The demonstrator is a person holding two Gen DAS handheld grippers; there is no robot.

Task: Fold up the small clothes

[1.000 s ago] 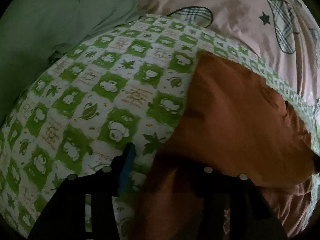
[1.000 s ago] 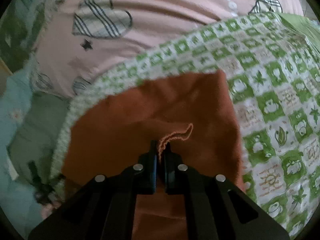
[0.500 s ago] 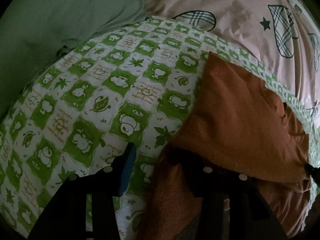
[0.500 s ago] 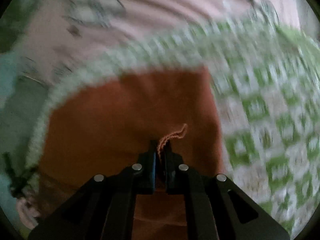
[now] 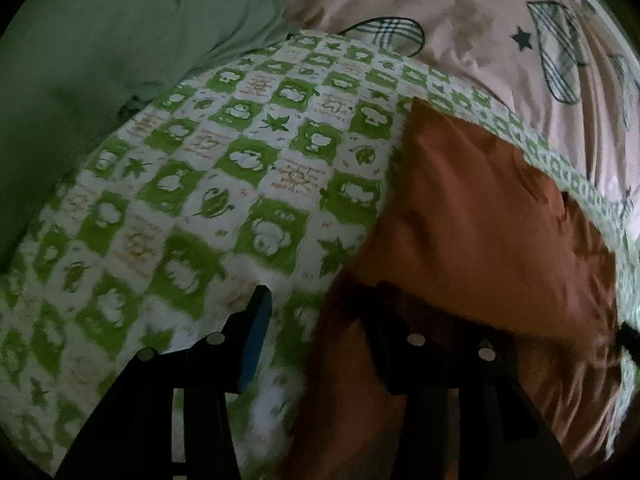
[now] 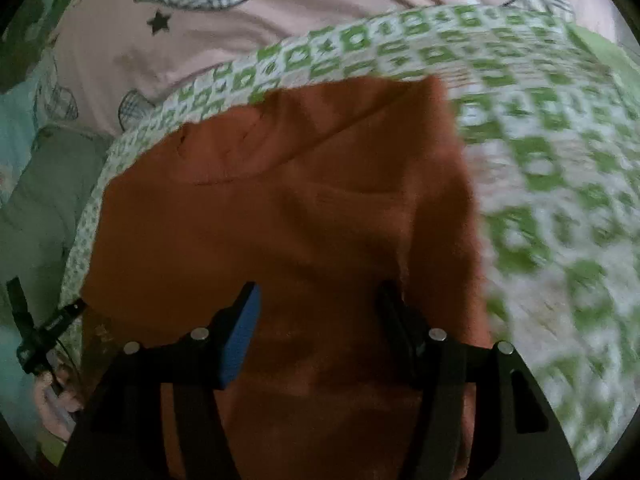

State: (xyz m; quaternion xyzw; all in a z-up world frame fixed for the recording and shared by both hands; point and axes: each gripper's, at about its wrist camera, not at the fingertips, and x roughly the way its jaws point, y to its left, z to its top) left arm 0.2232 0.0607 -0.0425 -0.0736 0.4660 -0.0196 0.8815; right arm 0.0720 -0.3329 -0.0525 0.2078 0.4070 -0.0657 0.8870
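A small rust-orange garment (image 5: 480, 232) lies folded on a green-and-white checked cloth (image 5: 224, 184); it also fills the middle of the right wrist view (image 6: 304, 208). My left gripper (image 5: 316, 320) is open at the garment's left edge, its right finger over the orange fabric, its left finger over the checked cloth. My right gripper (image 6: 320, 312) is open and empty, low over the garment, with both fingers above the orange fabric.
A pink sheet with plaid hearts and stars (image 5: 460, 12) lies beyond the checked cloth. A plain green pillow (image 5: 100, 48) sits at the far left. A grey-green cloth (image 6: 44, 200) and a black strap (image 6: 32, 332) lie at the left of the right wrist view.
My right gripper was shut on an edge of the orange garment; it has opened and let it go. The left gripper has shifted slightly and stays open.
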